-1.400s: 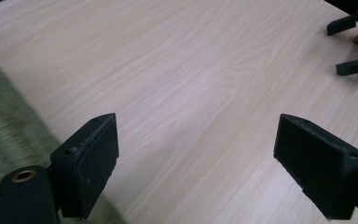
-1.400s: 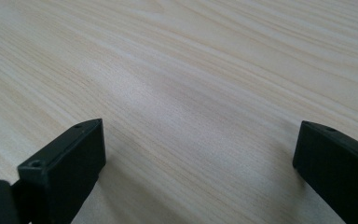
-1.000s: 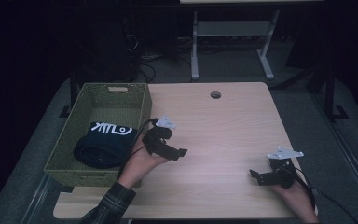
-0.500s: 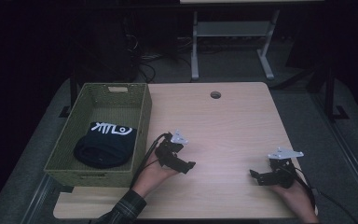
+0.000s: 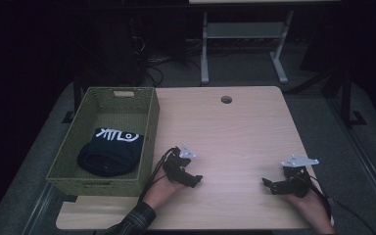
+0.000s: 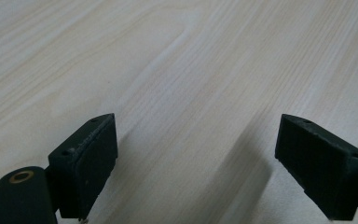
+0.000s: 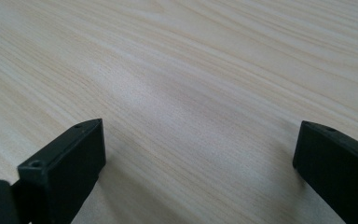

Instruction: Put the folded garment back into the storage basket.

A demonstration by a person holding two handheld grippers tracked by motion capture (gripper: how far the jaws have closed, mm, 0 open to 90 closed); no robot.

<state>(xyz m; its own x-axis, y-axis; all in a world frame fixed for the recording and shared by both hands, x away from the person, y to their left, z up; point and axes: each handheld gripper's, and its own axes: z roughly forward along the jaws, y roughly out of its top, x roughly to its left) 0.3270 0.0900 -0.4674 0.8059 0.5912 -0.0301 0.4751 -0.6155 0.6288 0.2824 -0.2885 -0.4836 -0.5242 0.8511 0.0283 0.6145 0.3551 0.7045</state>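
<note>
A green woven basket [image 5: 147,127] sits on the left part of the wooden table [image 5: 235,132]. A folded dark garment with white lettering [image 5: 110,151] lies inside it. My left gripper [image 5: 196,179] rests low on the table just right of the basket, jaws wide apart with nothing between them. In the left gripper view that left gripper [image 6: 196,163] faces bare wood. My right gripper [image 5: 267,185] rests near the front right edge, open and empty. The right gripper view has the right gripper [image 7: 198,163] looking over bare tabletop too.
A round cable hole [image 5: 226,99] is at the table's far side. A white metal stand [image 5: 240,34] and cables lie on the dark floor behind the table. Bare tabletop lies between and beyond the two grippers.
My left gripper has drawn away from the basket's edge, moving toward the near side and slightly right. The right gripper has stayed in place.
</note>
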